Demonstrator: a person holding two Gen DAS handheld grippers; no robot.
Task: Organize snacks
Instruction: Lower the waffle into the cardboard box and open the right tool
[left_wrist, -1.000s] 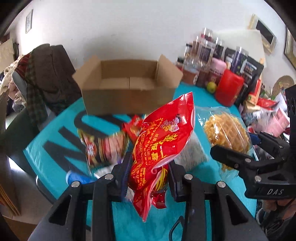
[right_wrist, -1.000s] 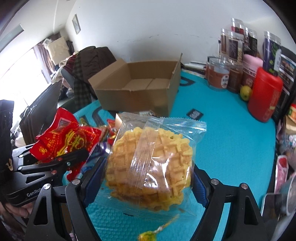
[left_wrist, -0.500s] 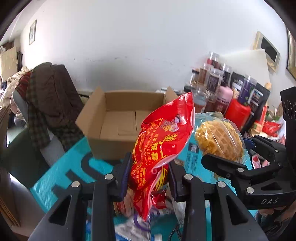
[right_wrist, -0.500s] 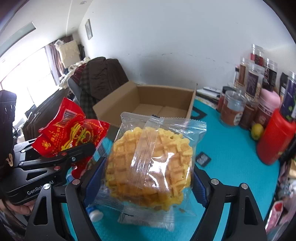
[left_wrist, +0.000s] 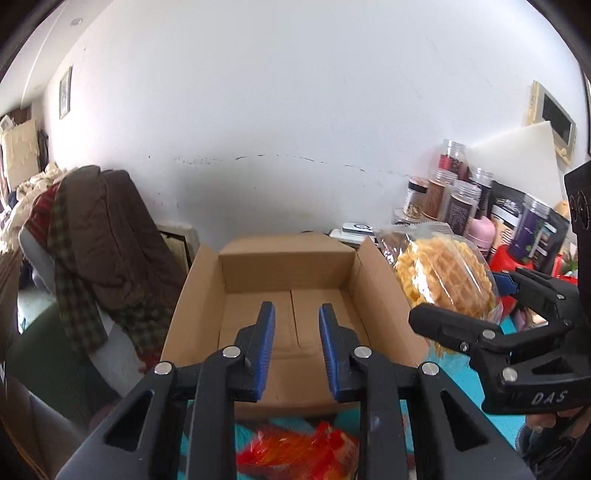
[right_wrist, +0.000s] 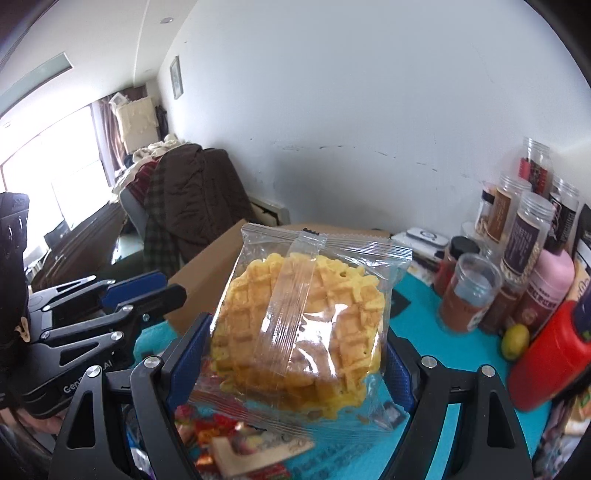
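Note:
An open cardboard box (left_wrist: 295, 317) stands on the teal table with nothing visible inside it. My left gripper (left_wrist: 296, 325) is open and empty, raised in front of the box's near wall. The red snack packet (left_wrist: 299, 456) lies blurred on the table below it, in front of the box. My right gripper (right_wrist: 295, 354) is shut on a clear-wrapped waffle (right_wrist: 299, 332), held up right of the box. The waffle also shows in the left wrist view (left_wrist: 443, 280). The box's corner (right_wrist: 207, 280) shows behind the waffle.
Jars and bottles (right_wrist: 517, 258), a red container (right_wrist: 550, 362) and a lime (right_wrist: 515, 341) crowd the table's right side. Loose snack packets (right_wrist: 236, 446) lie under the right gripper. A chair draped with a brown coat (left_wrist: 99, 240) stands left of the table.
My left gripper has opened and the red packet has dropped to the table in front of the box. Both grippers have moved closer to the box.

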